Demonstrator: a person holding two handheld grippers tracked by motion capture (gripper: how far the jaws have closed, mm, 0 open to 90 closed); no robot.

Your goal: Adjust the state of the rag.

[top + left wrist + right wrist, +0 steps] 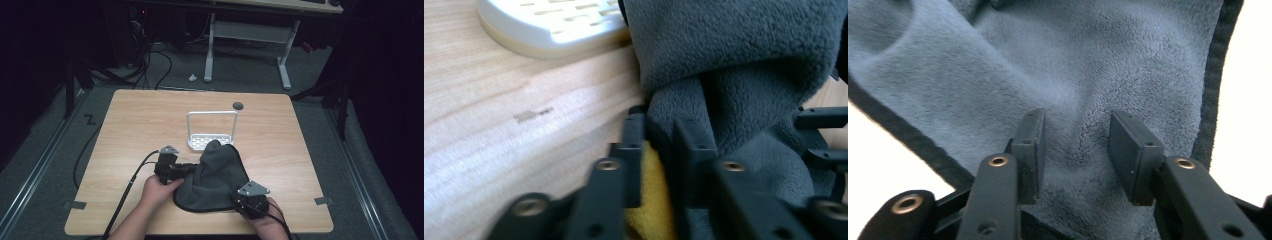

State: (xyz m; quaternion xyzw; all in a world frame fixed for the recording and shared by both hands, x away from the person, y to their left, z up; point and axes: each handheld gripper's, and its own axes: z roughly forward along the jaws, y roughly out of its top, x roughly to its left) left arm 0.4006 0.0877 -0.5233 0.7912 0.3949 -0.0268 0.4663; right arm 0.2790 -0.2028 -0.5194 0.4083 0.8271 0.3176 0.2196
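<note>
Dark floor and cable runs surround the pale wooden surface [130, 130], where a grey fleece cloth [217, 175] lies heaped between the two grippers. Left gripper [659, 145]: its jaws are nearly together, pinching a fold of the cloth, with a strip of yellow showing between them. Right gripper [1075, 145]: its jaws stand partly apart over the cloth, which spreads beneath and ahead of them; the pads do not press it. Just beyond the left jaws sits a white slotted rack [211, 132], touched by the cloth's far edge.
</note>
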